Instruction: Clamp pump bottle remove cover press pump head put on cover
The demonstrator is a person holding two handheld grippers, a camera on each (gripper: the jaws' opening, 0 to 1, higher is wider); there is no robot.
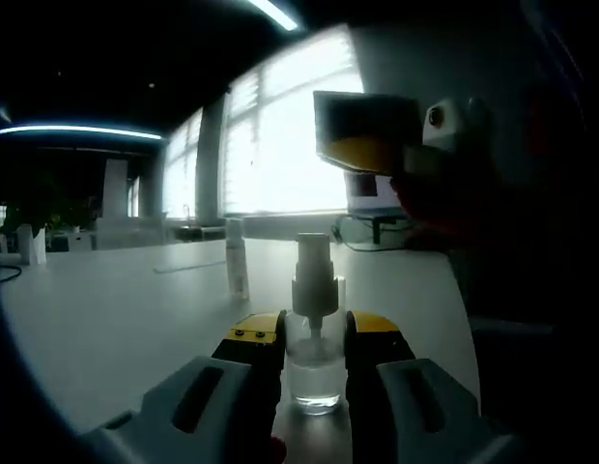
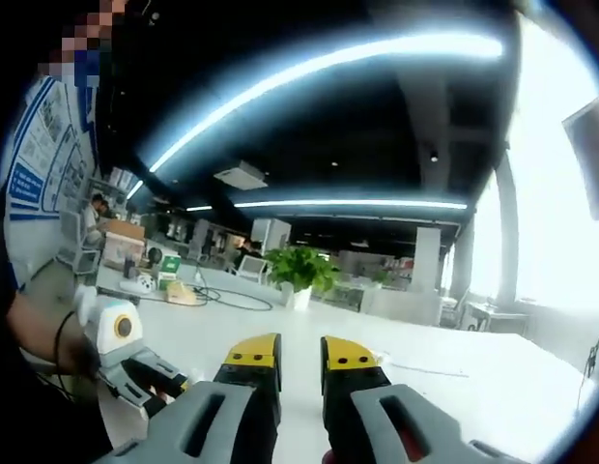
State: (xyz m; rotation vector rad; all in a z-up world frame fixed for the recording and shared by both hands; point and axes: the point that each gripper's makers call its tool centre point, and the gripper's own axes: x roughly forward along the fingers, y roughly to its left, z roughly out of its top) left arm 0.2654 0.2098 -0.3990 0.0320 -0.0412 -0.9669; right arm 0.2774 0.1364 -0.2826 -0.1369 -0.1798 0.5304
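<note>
The left tongs (image 1: 314, 340) grip the pump bottle (image 1: 314, 362) by its clear body, one yellow-tipped jaw on each side, with the bottle standing upright on the white desk (image 1: 116, 309). The cover looks to be off already, since the white pump head (image 1: 313, 256) stands bare above the collar, so the step in hand is judged to be the press. To do it well, the left tongs should keep the bottle square on the desk and grip low, leaving the head free, while the other tongs come straight down on the top of the head rather than at a slant that would tip it. The right tongs (image 2: 299, 360) are raised above the desk with nothing between the jaws, which sit with a narrow gap, so they read as released. The bottle is small and transparent, seemingly with a little liquid at the bottom. A slim white piece, possibly the cover (image 1: 238, 256), stands on the desk just behind it.
</note>
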